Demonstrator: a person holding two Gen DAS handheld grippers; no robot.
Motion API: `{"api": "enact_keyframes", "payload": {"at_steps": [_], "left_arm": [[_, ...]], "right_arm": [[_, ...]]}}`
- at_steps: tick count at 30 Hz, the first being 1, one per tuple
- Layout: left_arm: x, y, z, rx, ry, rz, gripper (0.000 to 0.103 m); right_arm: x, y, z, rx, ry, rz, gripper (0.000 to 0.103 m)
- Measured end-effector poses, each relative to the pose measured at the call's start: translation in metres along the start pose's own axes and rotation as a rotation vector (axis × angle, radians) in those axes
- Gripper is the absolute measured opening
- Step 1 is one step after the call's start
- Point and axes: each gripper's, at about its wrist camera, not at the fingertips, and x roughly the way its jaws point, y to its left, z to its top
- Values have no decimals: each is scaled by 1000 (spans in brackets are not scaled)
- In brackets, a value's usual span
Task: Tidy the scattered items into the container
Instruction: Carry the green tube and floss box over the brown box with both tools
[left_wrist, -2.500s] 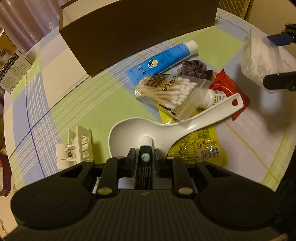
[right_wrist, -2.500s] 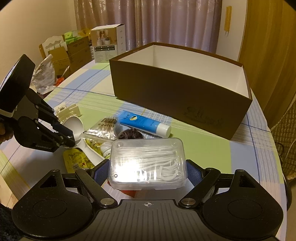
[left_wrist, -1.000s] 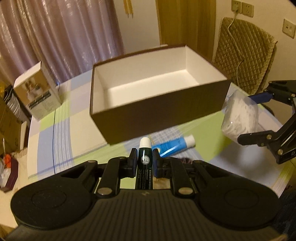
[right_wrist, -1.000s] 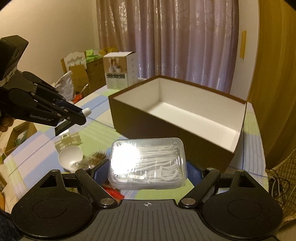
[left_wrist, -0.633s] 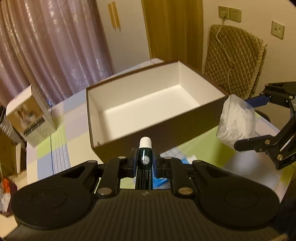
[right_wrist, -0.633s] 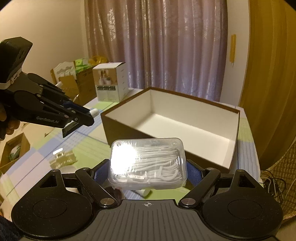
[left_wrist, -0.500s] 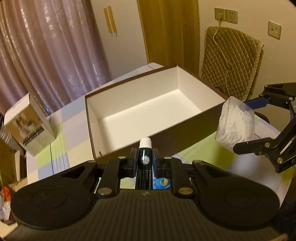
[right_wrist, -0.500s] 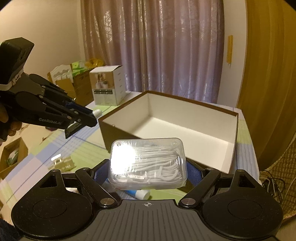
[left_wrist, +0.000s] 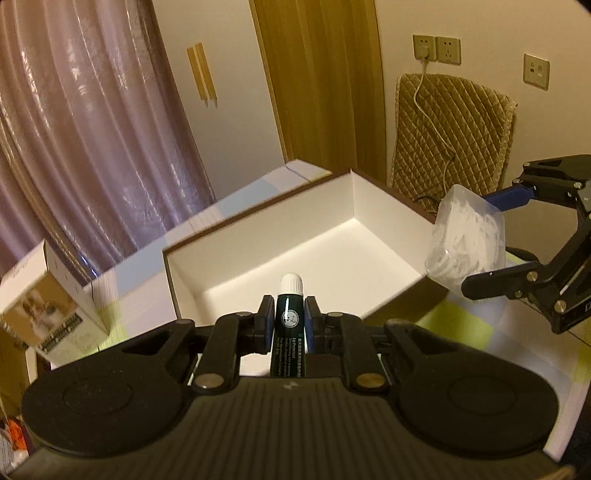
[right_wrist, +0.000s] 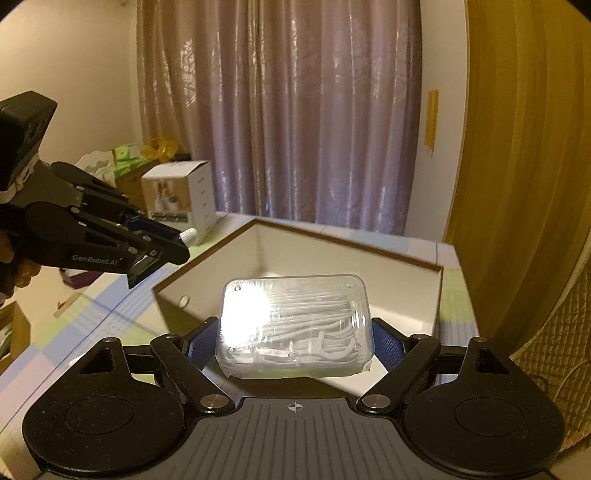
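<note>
Pinching a dark tube (left_wrist: 289, 325), the left gripper (left_wrist: 289, 321) faces the open box (left_wrist: 295, 236); the right gripper (right_wrist: 295, 332) clamps a floss-pick case (right_wrist: 295, 325).

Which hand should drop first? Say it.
Left, probably. Its tube shows against the open box floor, while the right's floss case hangs near the box's corner rim. Close call; both grips look firm.

Container (left_wrist: 369, 206): open brown box, white inside, nothing visible on the part of its floor in view; stands on the checked tablecloth.

Lip balm tube (left_wrist: 290, 325): dark green, white cap, printed label; clamped between the left gripper's pads, cap pointing toward the box.

Floss-pick case (right_wrist: 295, 325): clear rectangular plastic, white picks inside; gripped across its width by the right gripper, in the air at the box's near wall.
</note>
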Motion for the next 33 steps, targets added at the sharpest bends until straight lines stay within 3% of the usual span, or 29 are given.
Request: {"api": "enact_keyframes", "payload": {"at_steps": [7,18,33], "left_arm": [[17,16,22,-1,-17,2,13],[63,24,32,-14,27,-6,13],[158,38,12,-76,261,-58,13]], "right_arm": [[26,-14,20,-13,0,-5,87],[76,-34,19,-18,99,-2,87],[145,-61,4,36,286,46,87]]}}
